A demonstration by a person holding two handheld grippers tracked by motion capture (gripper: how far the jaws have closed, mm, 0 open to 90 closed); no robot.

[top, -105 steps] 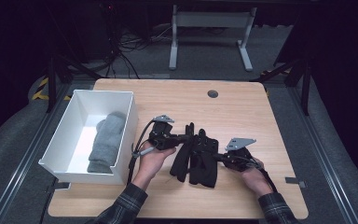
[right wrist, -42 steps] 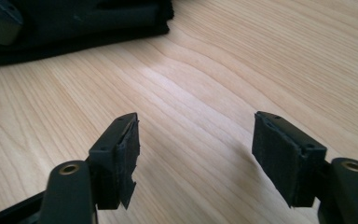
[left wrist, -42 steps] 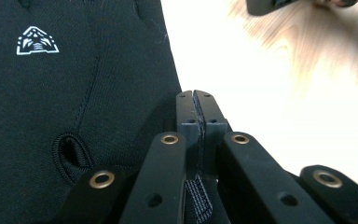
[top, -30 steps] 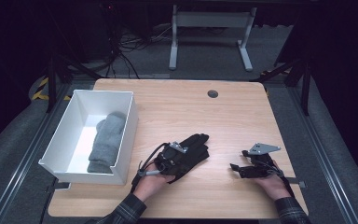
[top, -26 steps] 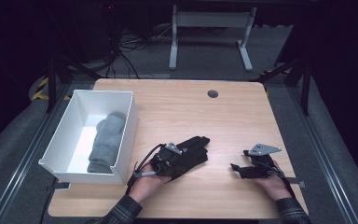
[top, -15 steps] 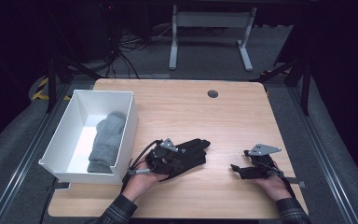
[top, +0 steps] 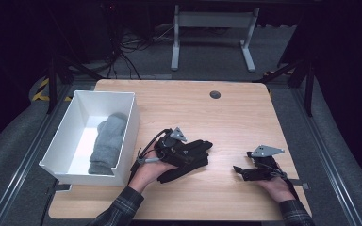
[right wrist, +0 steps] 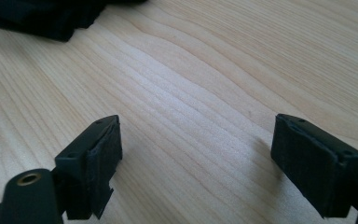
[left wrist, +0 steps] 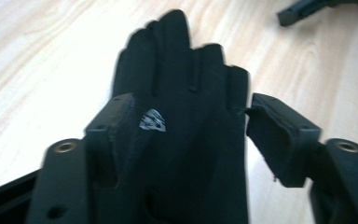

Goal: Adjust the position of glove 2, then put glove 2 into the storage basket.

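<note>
— How are your grippers?
— My left gripper point(left wrist: 191, 126) has just been opening; the black fabric glove point(left wrist: 182, 93) lies between its jaws on the light wooden table point(top: 226, 117). My right gripper point(right wrist: 196, 154) stands wide, with nothing between.
— And the glove?
— Near the white plastic bin point(top: 127, 136).

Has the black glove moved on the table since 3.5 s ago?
Yes. The glove now lies folded, nearer the white bin and the table's near edge. The left gripper, its jaws just opening, is over it.
</note>
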